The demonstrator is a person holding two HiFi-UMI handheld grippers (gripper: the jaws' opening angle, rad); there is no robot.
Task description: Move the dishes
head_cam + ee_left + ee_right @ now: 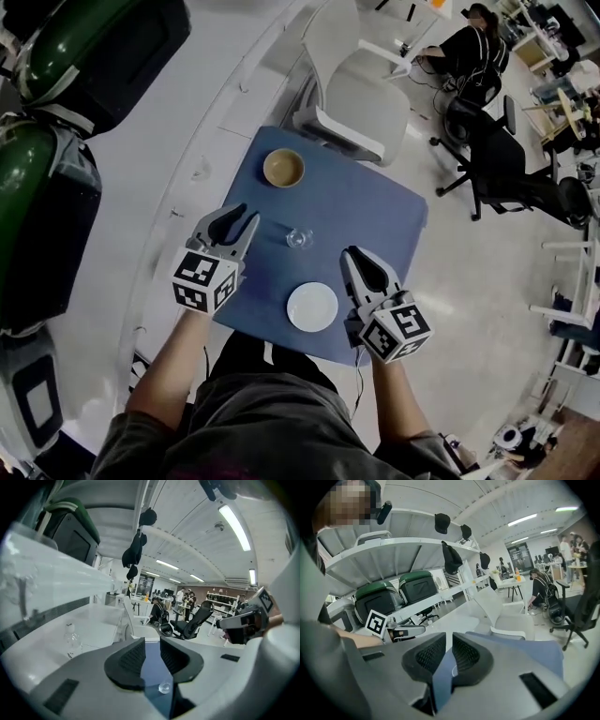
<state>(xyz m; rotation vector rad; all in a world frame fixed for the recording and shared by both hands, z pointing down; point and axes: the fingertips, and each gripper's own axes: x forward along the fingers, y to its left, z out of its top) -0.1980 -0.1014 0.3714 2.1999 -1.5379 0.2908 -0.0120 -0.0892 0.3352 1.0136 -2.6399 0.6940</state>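
A small blue table [375, 211] carries three dishes. A brown bowl [283, 168] sits at its far side, a small clear glass [299, 238] in the middle, and a white plate [312, 307] near the front edge. My left gripper [242, 221] hovers over the table's left edge, left of the glass, open and empty. The left gripper view shows the glass [164, 686] on the table just below the parted jaws [153, 641]. My right gripper [360, 261] is just right of the plate, its jaws only a narrow slit apart [449, 637], with nothing between them.
A white chair [361, 84] stands at the table's far edge. A black office chair [506, 159] and a seated person [473, 47] are at the far right. Green-backed seats [47, 141] line the left behind a white curved counter [187, 141].
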